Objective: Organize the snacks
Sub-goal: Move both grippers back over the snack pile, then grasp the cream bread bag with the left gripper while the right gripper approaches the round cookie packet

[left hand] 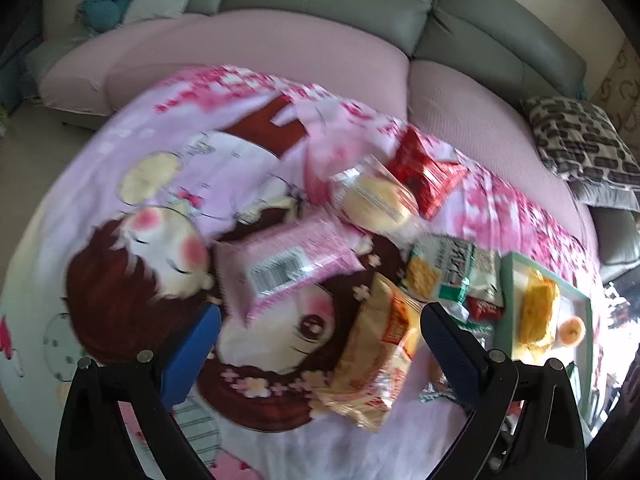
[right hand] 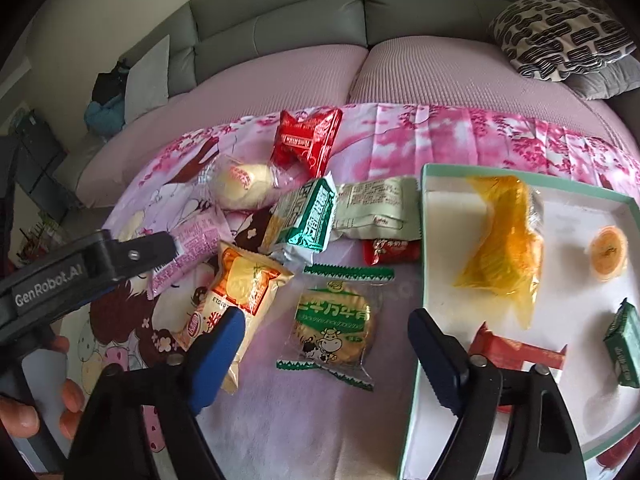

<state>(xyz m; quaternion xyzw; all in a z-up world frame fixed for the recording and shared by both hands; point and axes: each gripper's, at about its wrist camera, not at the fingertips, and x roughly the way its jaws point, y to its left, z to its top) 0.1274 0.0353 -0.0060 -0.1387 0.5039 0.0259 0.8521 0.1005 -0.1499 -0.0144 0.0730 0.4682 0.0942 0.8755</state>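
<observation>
Green-rimmed tray point(right hand: 426, 240) lay right of loose snacks, so both the right gripper point(right hand: 326, 346) and the left gripper point(left hand: 320, 328) hung wide and empty above them, ready to sort.

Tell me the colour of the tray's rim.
Pale mint green, around a white inside; the tray shows best in the right wrist view.

I am seeing glossy crinkled plastic shining on the round cookie wrapper point(right hand: 334, 330) and the red snack packet point(right hand: 306, 142). The printed cloth point(right hand: 440, 136) is looking soft and matt, the sofa backrest point(right hand: 280, 12) smooth like leather, and the seat cover point(right hand: 440, 76) finely ribbed.
</observation>
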